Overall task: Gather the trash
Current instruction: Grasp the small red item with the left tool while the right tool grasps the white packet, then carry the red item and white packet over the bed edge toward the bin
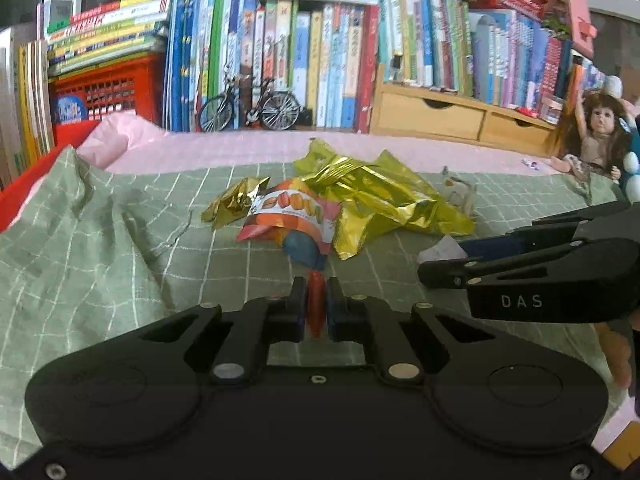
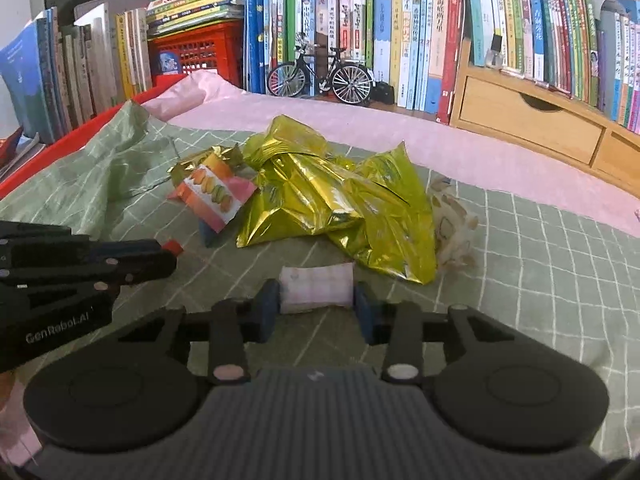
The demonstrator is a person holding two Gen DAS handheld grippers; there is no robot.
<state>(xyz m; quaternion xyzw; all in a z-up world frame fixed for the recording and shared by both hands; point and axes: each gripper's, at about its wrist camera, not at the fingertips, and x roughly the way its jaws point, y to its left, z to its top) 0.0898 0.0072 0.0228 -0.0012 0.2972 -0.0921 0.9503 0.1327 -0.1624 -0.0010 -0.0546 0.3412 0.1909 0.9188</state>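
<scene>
Left gripper [image 1: 316, 300] has its jaws pressed together on the red tail end of a macaron snack wrapper [image 1: 288, 216], w/ the printed body of the wrapper lying ahead on the green checked cloth [image 1: 120, 248]. Right gripper [image 2: 316, 304] pinches a small pale paper scrap [image 2: 316, 288] between its blue pads [image 2: 267, 304], fingers set about as wide as the scrap, which sits just above the cloth. From the left wrist cam the right gripper comes in from the right edge, white scrap showing at its tip. From the right wrist cam the left gripper comes in from the left edge w/ a bit of red at its tip. Crumpled gold foil bag [image 2: 328, 204] lies mid-cloth, touching the macaron wrapper on its right side; a smaller gold foil piece [image 1: 232, 204] sits just left of the wrapper. Clear patterned wrapper [image 2: 452, 224] lies at the far right edge of the gold bag. Pink sheet [image 1: 240, 148] runs beyond the cloth. Behind: model bicycle [image 1: 250, 106], rows of books [image 1: 320, 60], red crate [image 1: 108, 88], wooden drawer unit [image 1: 440, 116], doll [image 1: 596, 136] at far right.
</scene>
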